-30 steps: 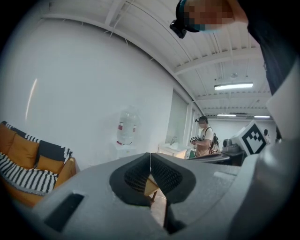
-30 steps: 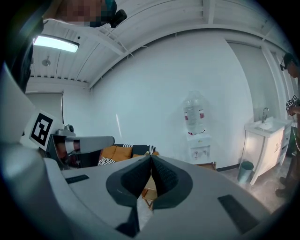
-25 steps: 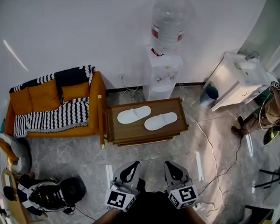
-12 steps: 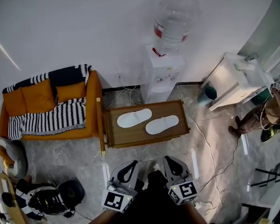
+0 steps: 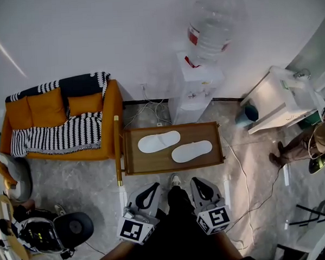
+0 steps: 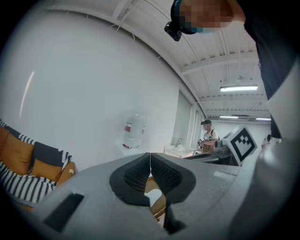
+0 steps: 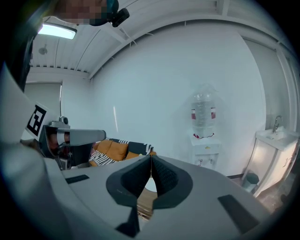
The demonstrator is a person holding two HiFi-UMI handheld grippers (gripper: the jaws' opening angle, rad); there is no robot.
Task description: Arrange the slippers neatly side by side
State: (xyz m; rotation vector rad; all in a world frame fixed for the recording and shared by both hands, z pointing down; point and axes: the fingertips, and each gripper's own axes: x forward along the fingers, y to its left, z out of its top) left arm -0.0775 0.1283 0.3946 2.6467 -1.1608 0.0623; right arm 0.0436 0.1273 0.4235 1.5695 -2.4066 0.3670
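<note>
Two white slippers lie on a low wooden table [image 5: 133, 165] in the head view: the left slipper [image 5: 159, 141] further back, the right slipper [image 5: 191, 151] nearer and offset to the right. Both point roughly sideways and sit staggered, a small gap between them. My left gripper [image 5: 154, 186] and right gripper [image 5: 196, 181] hang just in front of the table's near edge, both shut with nothing between the pads. In the left gripper view the left gripper [image 6: 150, 155] has its jaws pressed together; the right gripper [image 7: 150, 157] looks the same in its own view.
An orange sofa [image 5: 59, 124] with a striped blanket stands left of the table. A water dispenser [image 5: 195, 81] stands behind it, with cables on the floor. A white cabinet [image 5: 283, 96] and a person [image 5: 310, 143] are at the right. A robot vacuum [image 5: 74, 229] sits at lower left.
I have stepped forward: the table now lies closer to both grippers, and a foot shows between them. The slippers have not moved on the table. Both grippers stay shut.
</note>
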